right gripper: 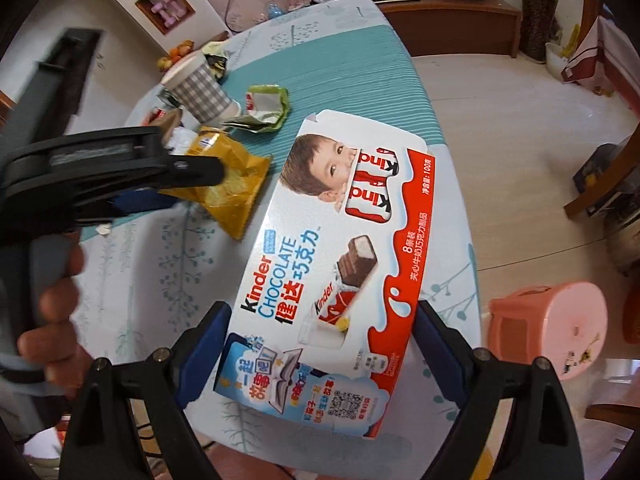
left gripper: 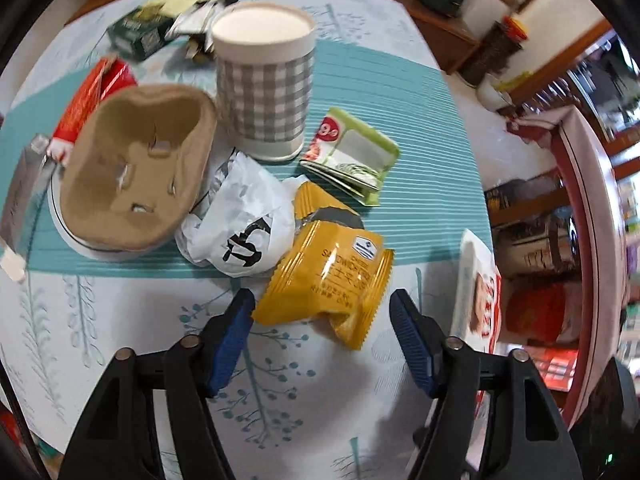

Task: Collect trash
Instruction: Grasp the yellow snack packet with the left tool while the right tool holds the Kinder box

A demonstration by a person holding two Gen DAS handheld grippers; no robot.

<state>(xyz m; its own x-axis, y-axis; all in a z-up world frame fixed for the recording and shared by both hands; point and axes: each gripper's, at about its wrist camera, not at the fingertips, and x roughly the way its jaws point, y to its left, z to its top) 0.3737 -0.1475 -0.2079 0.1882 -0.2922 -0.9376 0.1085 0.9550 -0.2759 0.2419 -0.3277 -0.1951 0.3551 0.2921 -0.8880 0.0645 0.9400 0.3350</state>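
My left gripper (left gripper: 322, 304) is open, its blue pads on either side of a yellow snack wrapper (left gripper: 328, 280) lying on the table. A crumpled white paper (left gripper: 240, 224), a green wrapper (left gripper: 352, 152) and a brown pulp cup tray (left gripper: 136, 168) lie beyond it. My right gripper (right gripper: 322, 320) is open, its pads astride the near end of a flat Kinder chocolate box (right gripper: 340, 264); contact is unclear. The left gripper's body (right gripper: 112, 172) shows in the right wrist view above the yellow wrapper (right gripper: 232, 184).
A grey checked bin (left gripper: 264, 80) with a white opening stands behind the trash; it also shows in the right wrist view (right gripper: 200, 88). A green box (left gripper: 140, 32) and red packet (left gripper: 92, 96) lie at the far left. A pink stool (right gripper: 556, 328) stands beside the table.
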